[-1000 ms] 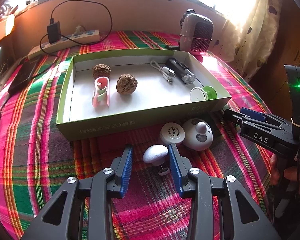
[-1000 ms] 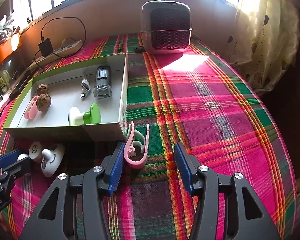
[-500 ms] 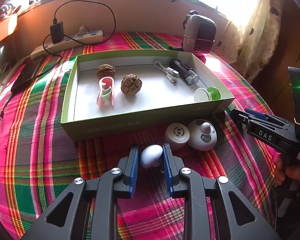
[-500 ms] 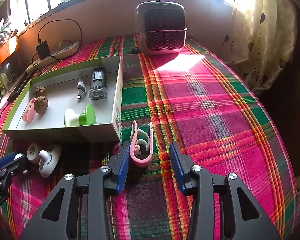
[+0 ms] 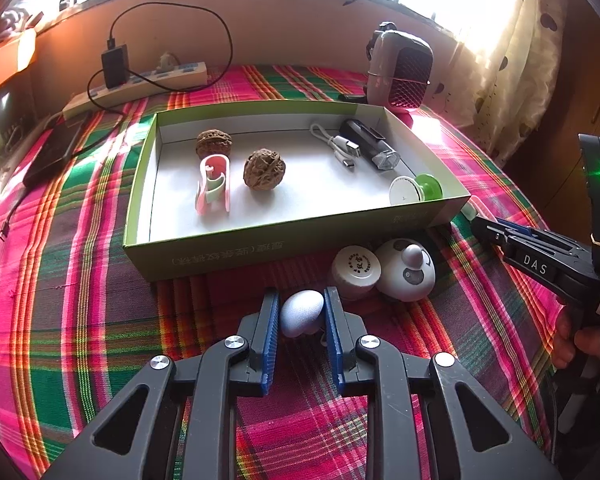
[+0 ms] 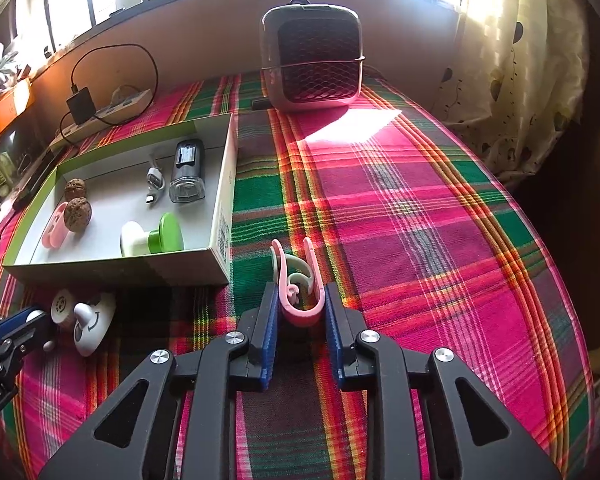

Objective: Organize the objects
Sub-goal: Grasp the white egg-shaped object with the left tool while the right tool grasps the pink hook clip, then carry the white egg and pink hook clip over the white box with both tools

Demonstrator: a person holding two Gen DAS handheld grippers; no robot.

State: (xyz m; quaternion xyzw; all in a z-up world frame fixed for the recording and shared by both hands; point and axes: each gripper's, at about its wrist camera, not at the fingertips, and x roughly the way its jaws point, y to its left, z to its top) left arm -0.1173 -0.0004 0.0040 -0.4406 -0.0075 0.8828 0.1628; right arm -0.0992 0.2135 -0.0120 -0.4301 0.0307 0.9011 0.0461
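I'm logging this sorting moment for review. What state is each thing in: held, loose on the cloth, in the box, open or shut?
Left gripper: shut on the silver-grey egg-shaped knob.
Right gripper: jaws closing, the pink U-shaped plastic clip between them.
Green cardboard box: open, lidless.
Two brown walnuts: in the box.
White round cap: loose on the plaid cloth.

The box [image 5: 292, 240] sits on the worktop [image 5: 80, 280]. In the box lie two walnuts [image 5: 264, 169], a clip [image 5: 213, 185], a cable [image 5: 336, 145] and a spool [image 5: 416, 190]. In front of the box lie a cap [image 5: 356, 270] and a round toy [image 5: 406, 270], side by side. Behind the box stands a heater [image 6: 312, 60]. A power strip [image 5: 140, 84] lies far back on the left.
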